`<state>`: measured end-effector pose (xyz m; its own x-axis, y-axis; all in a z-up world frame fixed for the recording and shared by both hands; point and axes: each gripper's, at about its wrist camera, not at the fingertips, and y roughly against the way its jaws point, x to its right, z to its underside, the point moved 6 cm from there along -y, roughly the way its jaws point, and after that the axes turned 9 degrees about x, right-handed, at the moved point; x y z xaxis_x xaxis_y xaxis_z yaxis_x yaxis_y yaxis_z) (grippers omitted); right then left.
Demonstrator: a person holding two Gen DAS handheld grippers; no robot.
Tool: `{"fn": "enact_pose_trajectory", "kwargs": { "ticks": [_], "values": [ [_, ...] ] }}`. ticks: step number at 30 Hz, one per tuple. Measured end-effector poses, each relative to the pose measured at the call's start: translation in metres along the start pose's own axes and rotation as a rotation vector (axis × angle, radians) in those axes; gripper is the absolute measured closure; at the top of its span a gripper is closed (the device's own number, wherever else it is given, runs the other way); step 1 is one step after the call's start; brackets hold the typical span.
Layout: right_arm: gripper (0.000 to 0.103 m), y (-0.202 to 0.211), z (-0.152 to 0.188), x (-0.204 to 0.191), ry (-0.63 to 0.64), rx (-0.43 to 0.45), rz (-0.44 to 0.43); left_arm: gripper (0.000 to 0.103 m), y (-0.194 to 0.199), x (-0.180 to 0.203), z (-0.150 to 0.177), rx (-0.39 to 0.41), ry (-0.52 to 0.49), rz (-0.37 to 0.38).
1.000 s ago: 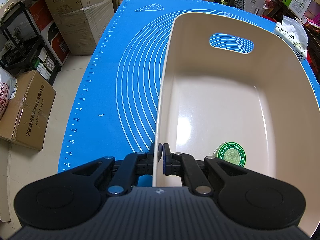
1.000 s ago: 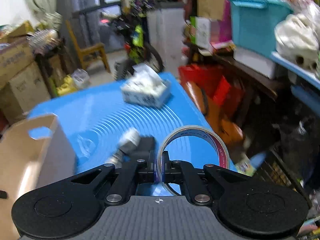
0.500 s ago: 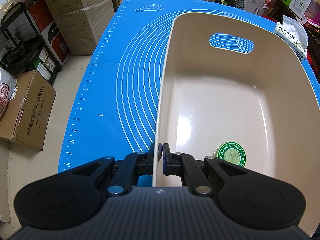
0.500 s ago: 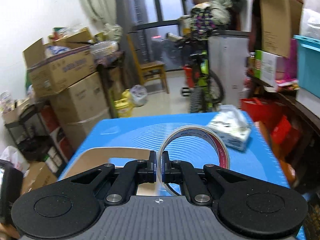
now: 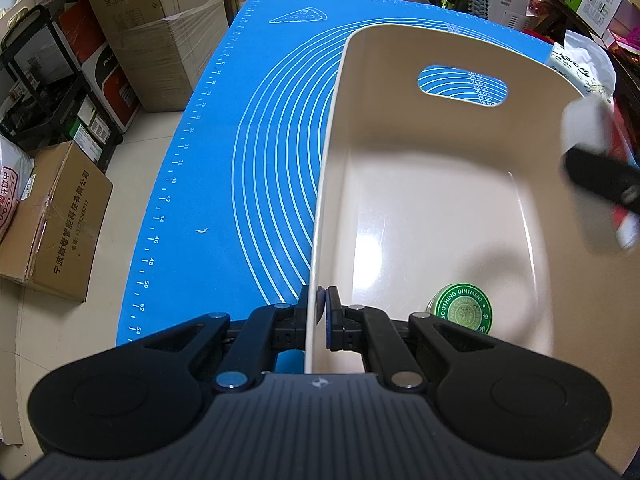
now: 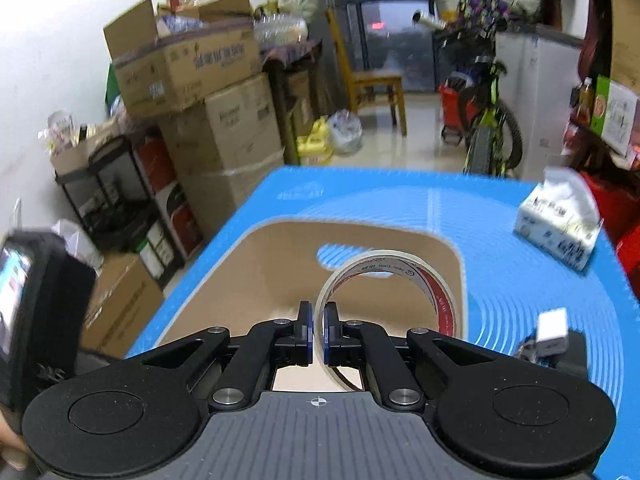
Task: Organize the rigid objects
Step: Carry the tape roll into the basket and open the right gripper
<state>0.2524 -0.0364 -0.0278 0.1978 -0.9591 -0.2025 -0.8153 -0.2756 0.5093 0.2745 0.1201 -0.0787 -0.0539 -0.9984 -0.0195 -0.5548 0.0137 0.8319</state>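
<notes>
**Right wrist view: tape roll carried over the bin, release pending**

Right wrist view shows the right hand-held gripper pinched narrow on the wall of a clear tape roll, which stands on edge in the jaws with its red-printed core facing right. The roll hangs above the near end of the beige bin and is not yet down inside.

Left hand-held gripper is clamped narrow on the bin's left wall, steadying it on the blue mat that covers the counter.

Step in hand, as judged: deposit the tape in the bin.
- Lower the roll well below the rim before letting go; dropped on edge from height it would likely roll or bounce.
- Tilt it towards flat, so it settles rather than wheels along the floor of the bin.
- Aim for the open floor, clear of the green ointment tin at the near end.
- Keep the left grip on the wall until the roll lies still.

View differences:
- Left wrist view alone shows the bin's inside: the tin and otherwise bare floor. The right hand-held gripper appears there only as a blur at the right edge.
- Right wrist view alone shows the grip on the tape, plus items left on the mat: a tissue pack far right and a small white-and-black object, too blurred to identify.
</notes>
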Motion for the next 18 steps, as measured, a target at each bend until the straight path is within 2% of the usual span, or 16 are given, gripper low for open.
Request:
{"fn": "enact_pose_trajectory", "kwargs": {
  "ticks": [5,18],
  "values": [
    [0.087,-0.022,0.021,-0.001,-0.009,-0.088,-0.004,0.096,0.0,0.0,0.0,0.0,0.0,0.0],
    [0.086,-0.061,0.064,0.007,-0.029,-0.406,0.051,0.096,0.0,0.0,0.0,0.002,-0.005,-0.002]
  ]
}}
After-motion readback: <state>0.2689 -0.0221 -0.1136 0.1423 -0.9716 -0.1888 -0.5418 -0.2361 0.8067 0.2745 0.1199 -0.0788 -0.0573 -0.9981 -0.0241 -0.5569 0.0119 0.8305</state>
